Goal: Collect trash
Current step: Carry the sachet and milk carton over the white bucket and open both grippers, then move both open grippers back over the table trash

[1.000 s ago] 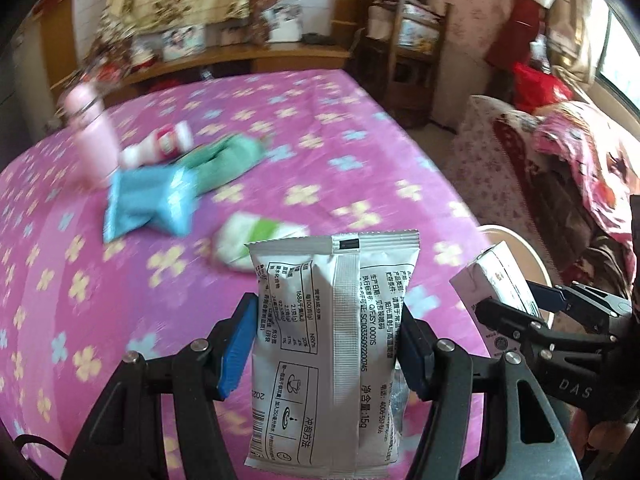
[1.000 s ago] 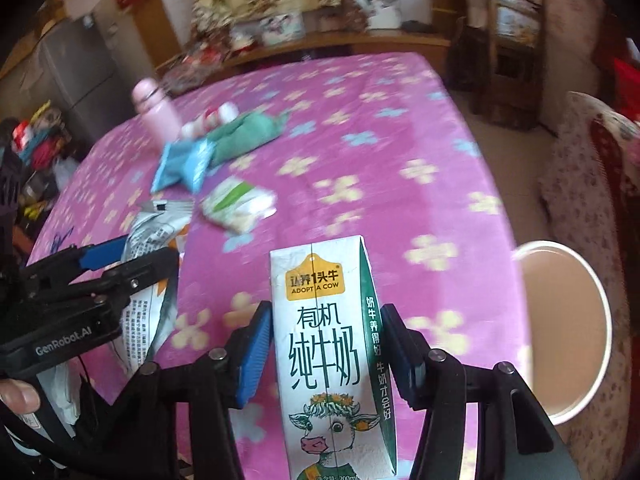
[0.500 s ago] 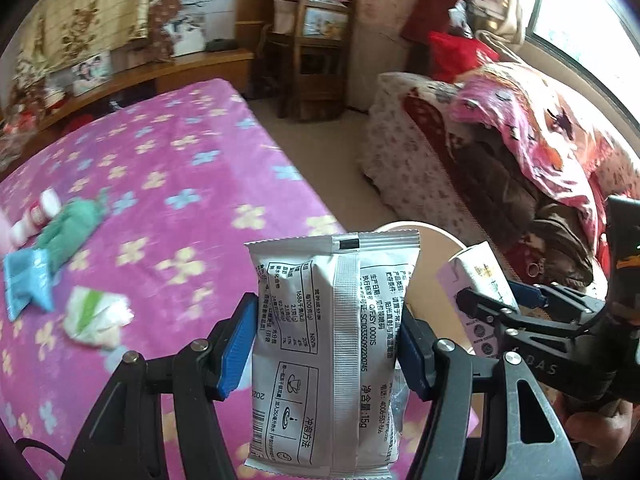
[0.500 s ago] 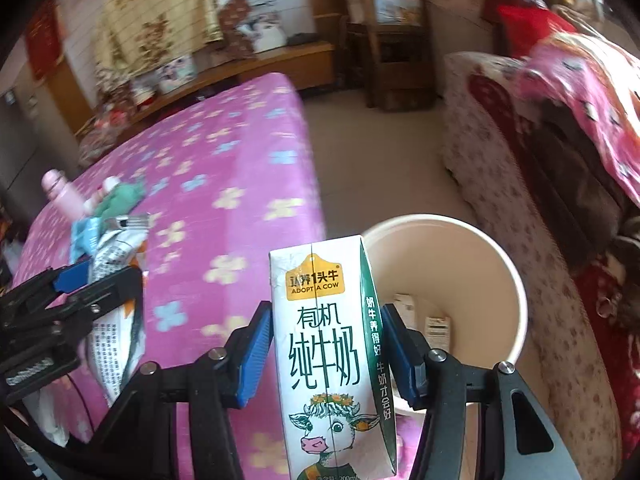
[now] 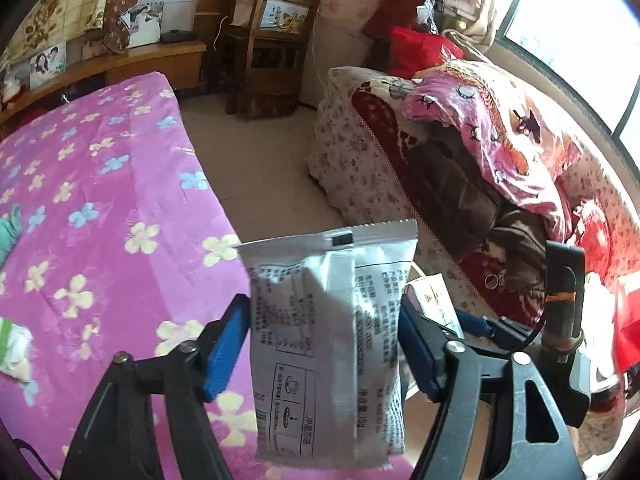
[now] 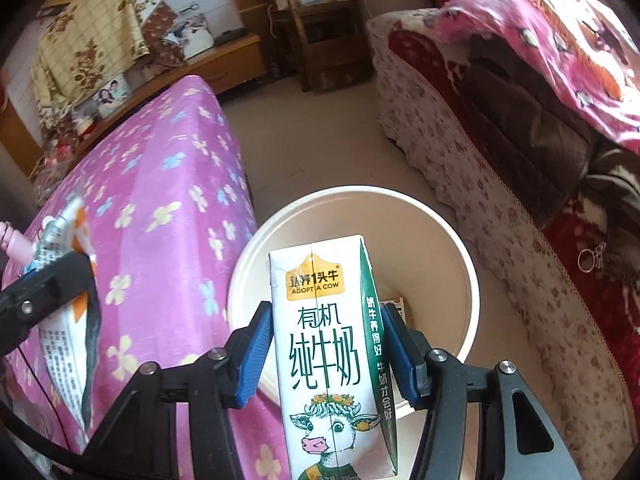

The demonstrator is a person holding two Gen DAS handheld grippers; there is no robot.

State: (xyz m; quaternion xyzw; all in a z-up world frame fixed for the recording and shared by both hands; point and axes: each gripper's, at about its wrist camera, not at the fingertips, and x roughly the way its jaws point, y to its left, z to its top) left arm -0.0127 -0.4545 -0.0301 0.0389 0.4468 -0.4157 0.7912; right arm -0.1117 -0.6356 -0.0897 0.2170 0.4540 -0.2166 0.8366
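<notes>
My left gripper [image 5: 324, 344] is shut on a white printed sachet [image 5: 328, 344], held upright at the right edge of the purple flowered bed [image 5: 100, 200]. My right gripper [image 6: 326, 344] is shut on a white and green milk carton [image 6: 332, 356], held upright just above the near side of a cream round bin [image 6: 436, 240] on the floor beside the bed. Small packets lie at the bin's bottom [image 6: 396, 306]. The left gripper and sachet show at the left of the right wrist view [image 6: 64, 300]; the carton shows in the left wrist view [image 5: 434, 304].
A sofa piled with pink and dark blankets [image 5: 480, 152] runs along the right. A wooden shelf unit [image 5: 272, 40] and a low wooden bench [image 5: 120, 64] stand at the back. A green and white wrapper [image 5: 14, 348] and a green cloth [image 5: 8, 232] lie on the bed's left.
Both grippers have swung right, from over the bed to its edge. The right gripper's carton now hangs over the bin. Both grips are unchanged.
</notes>
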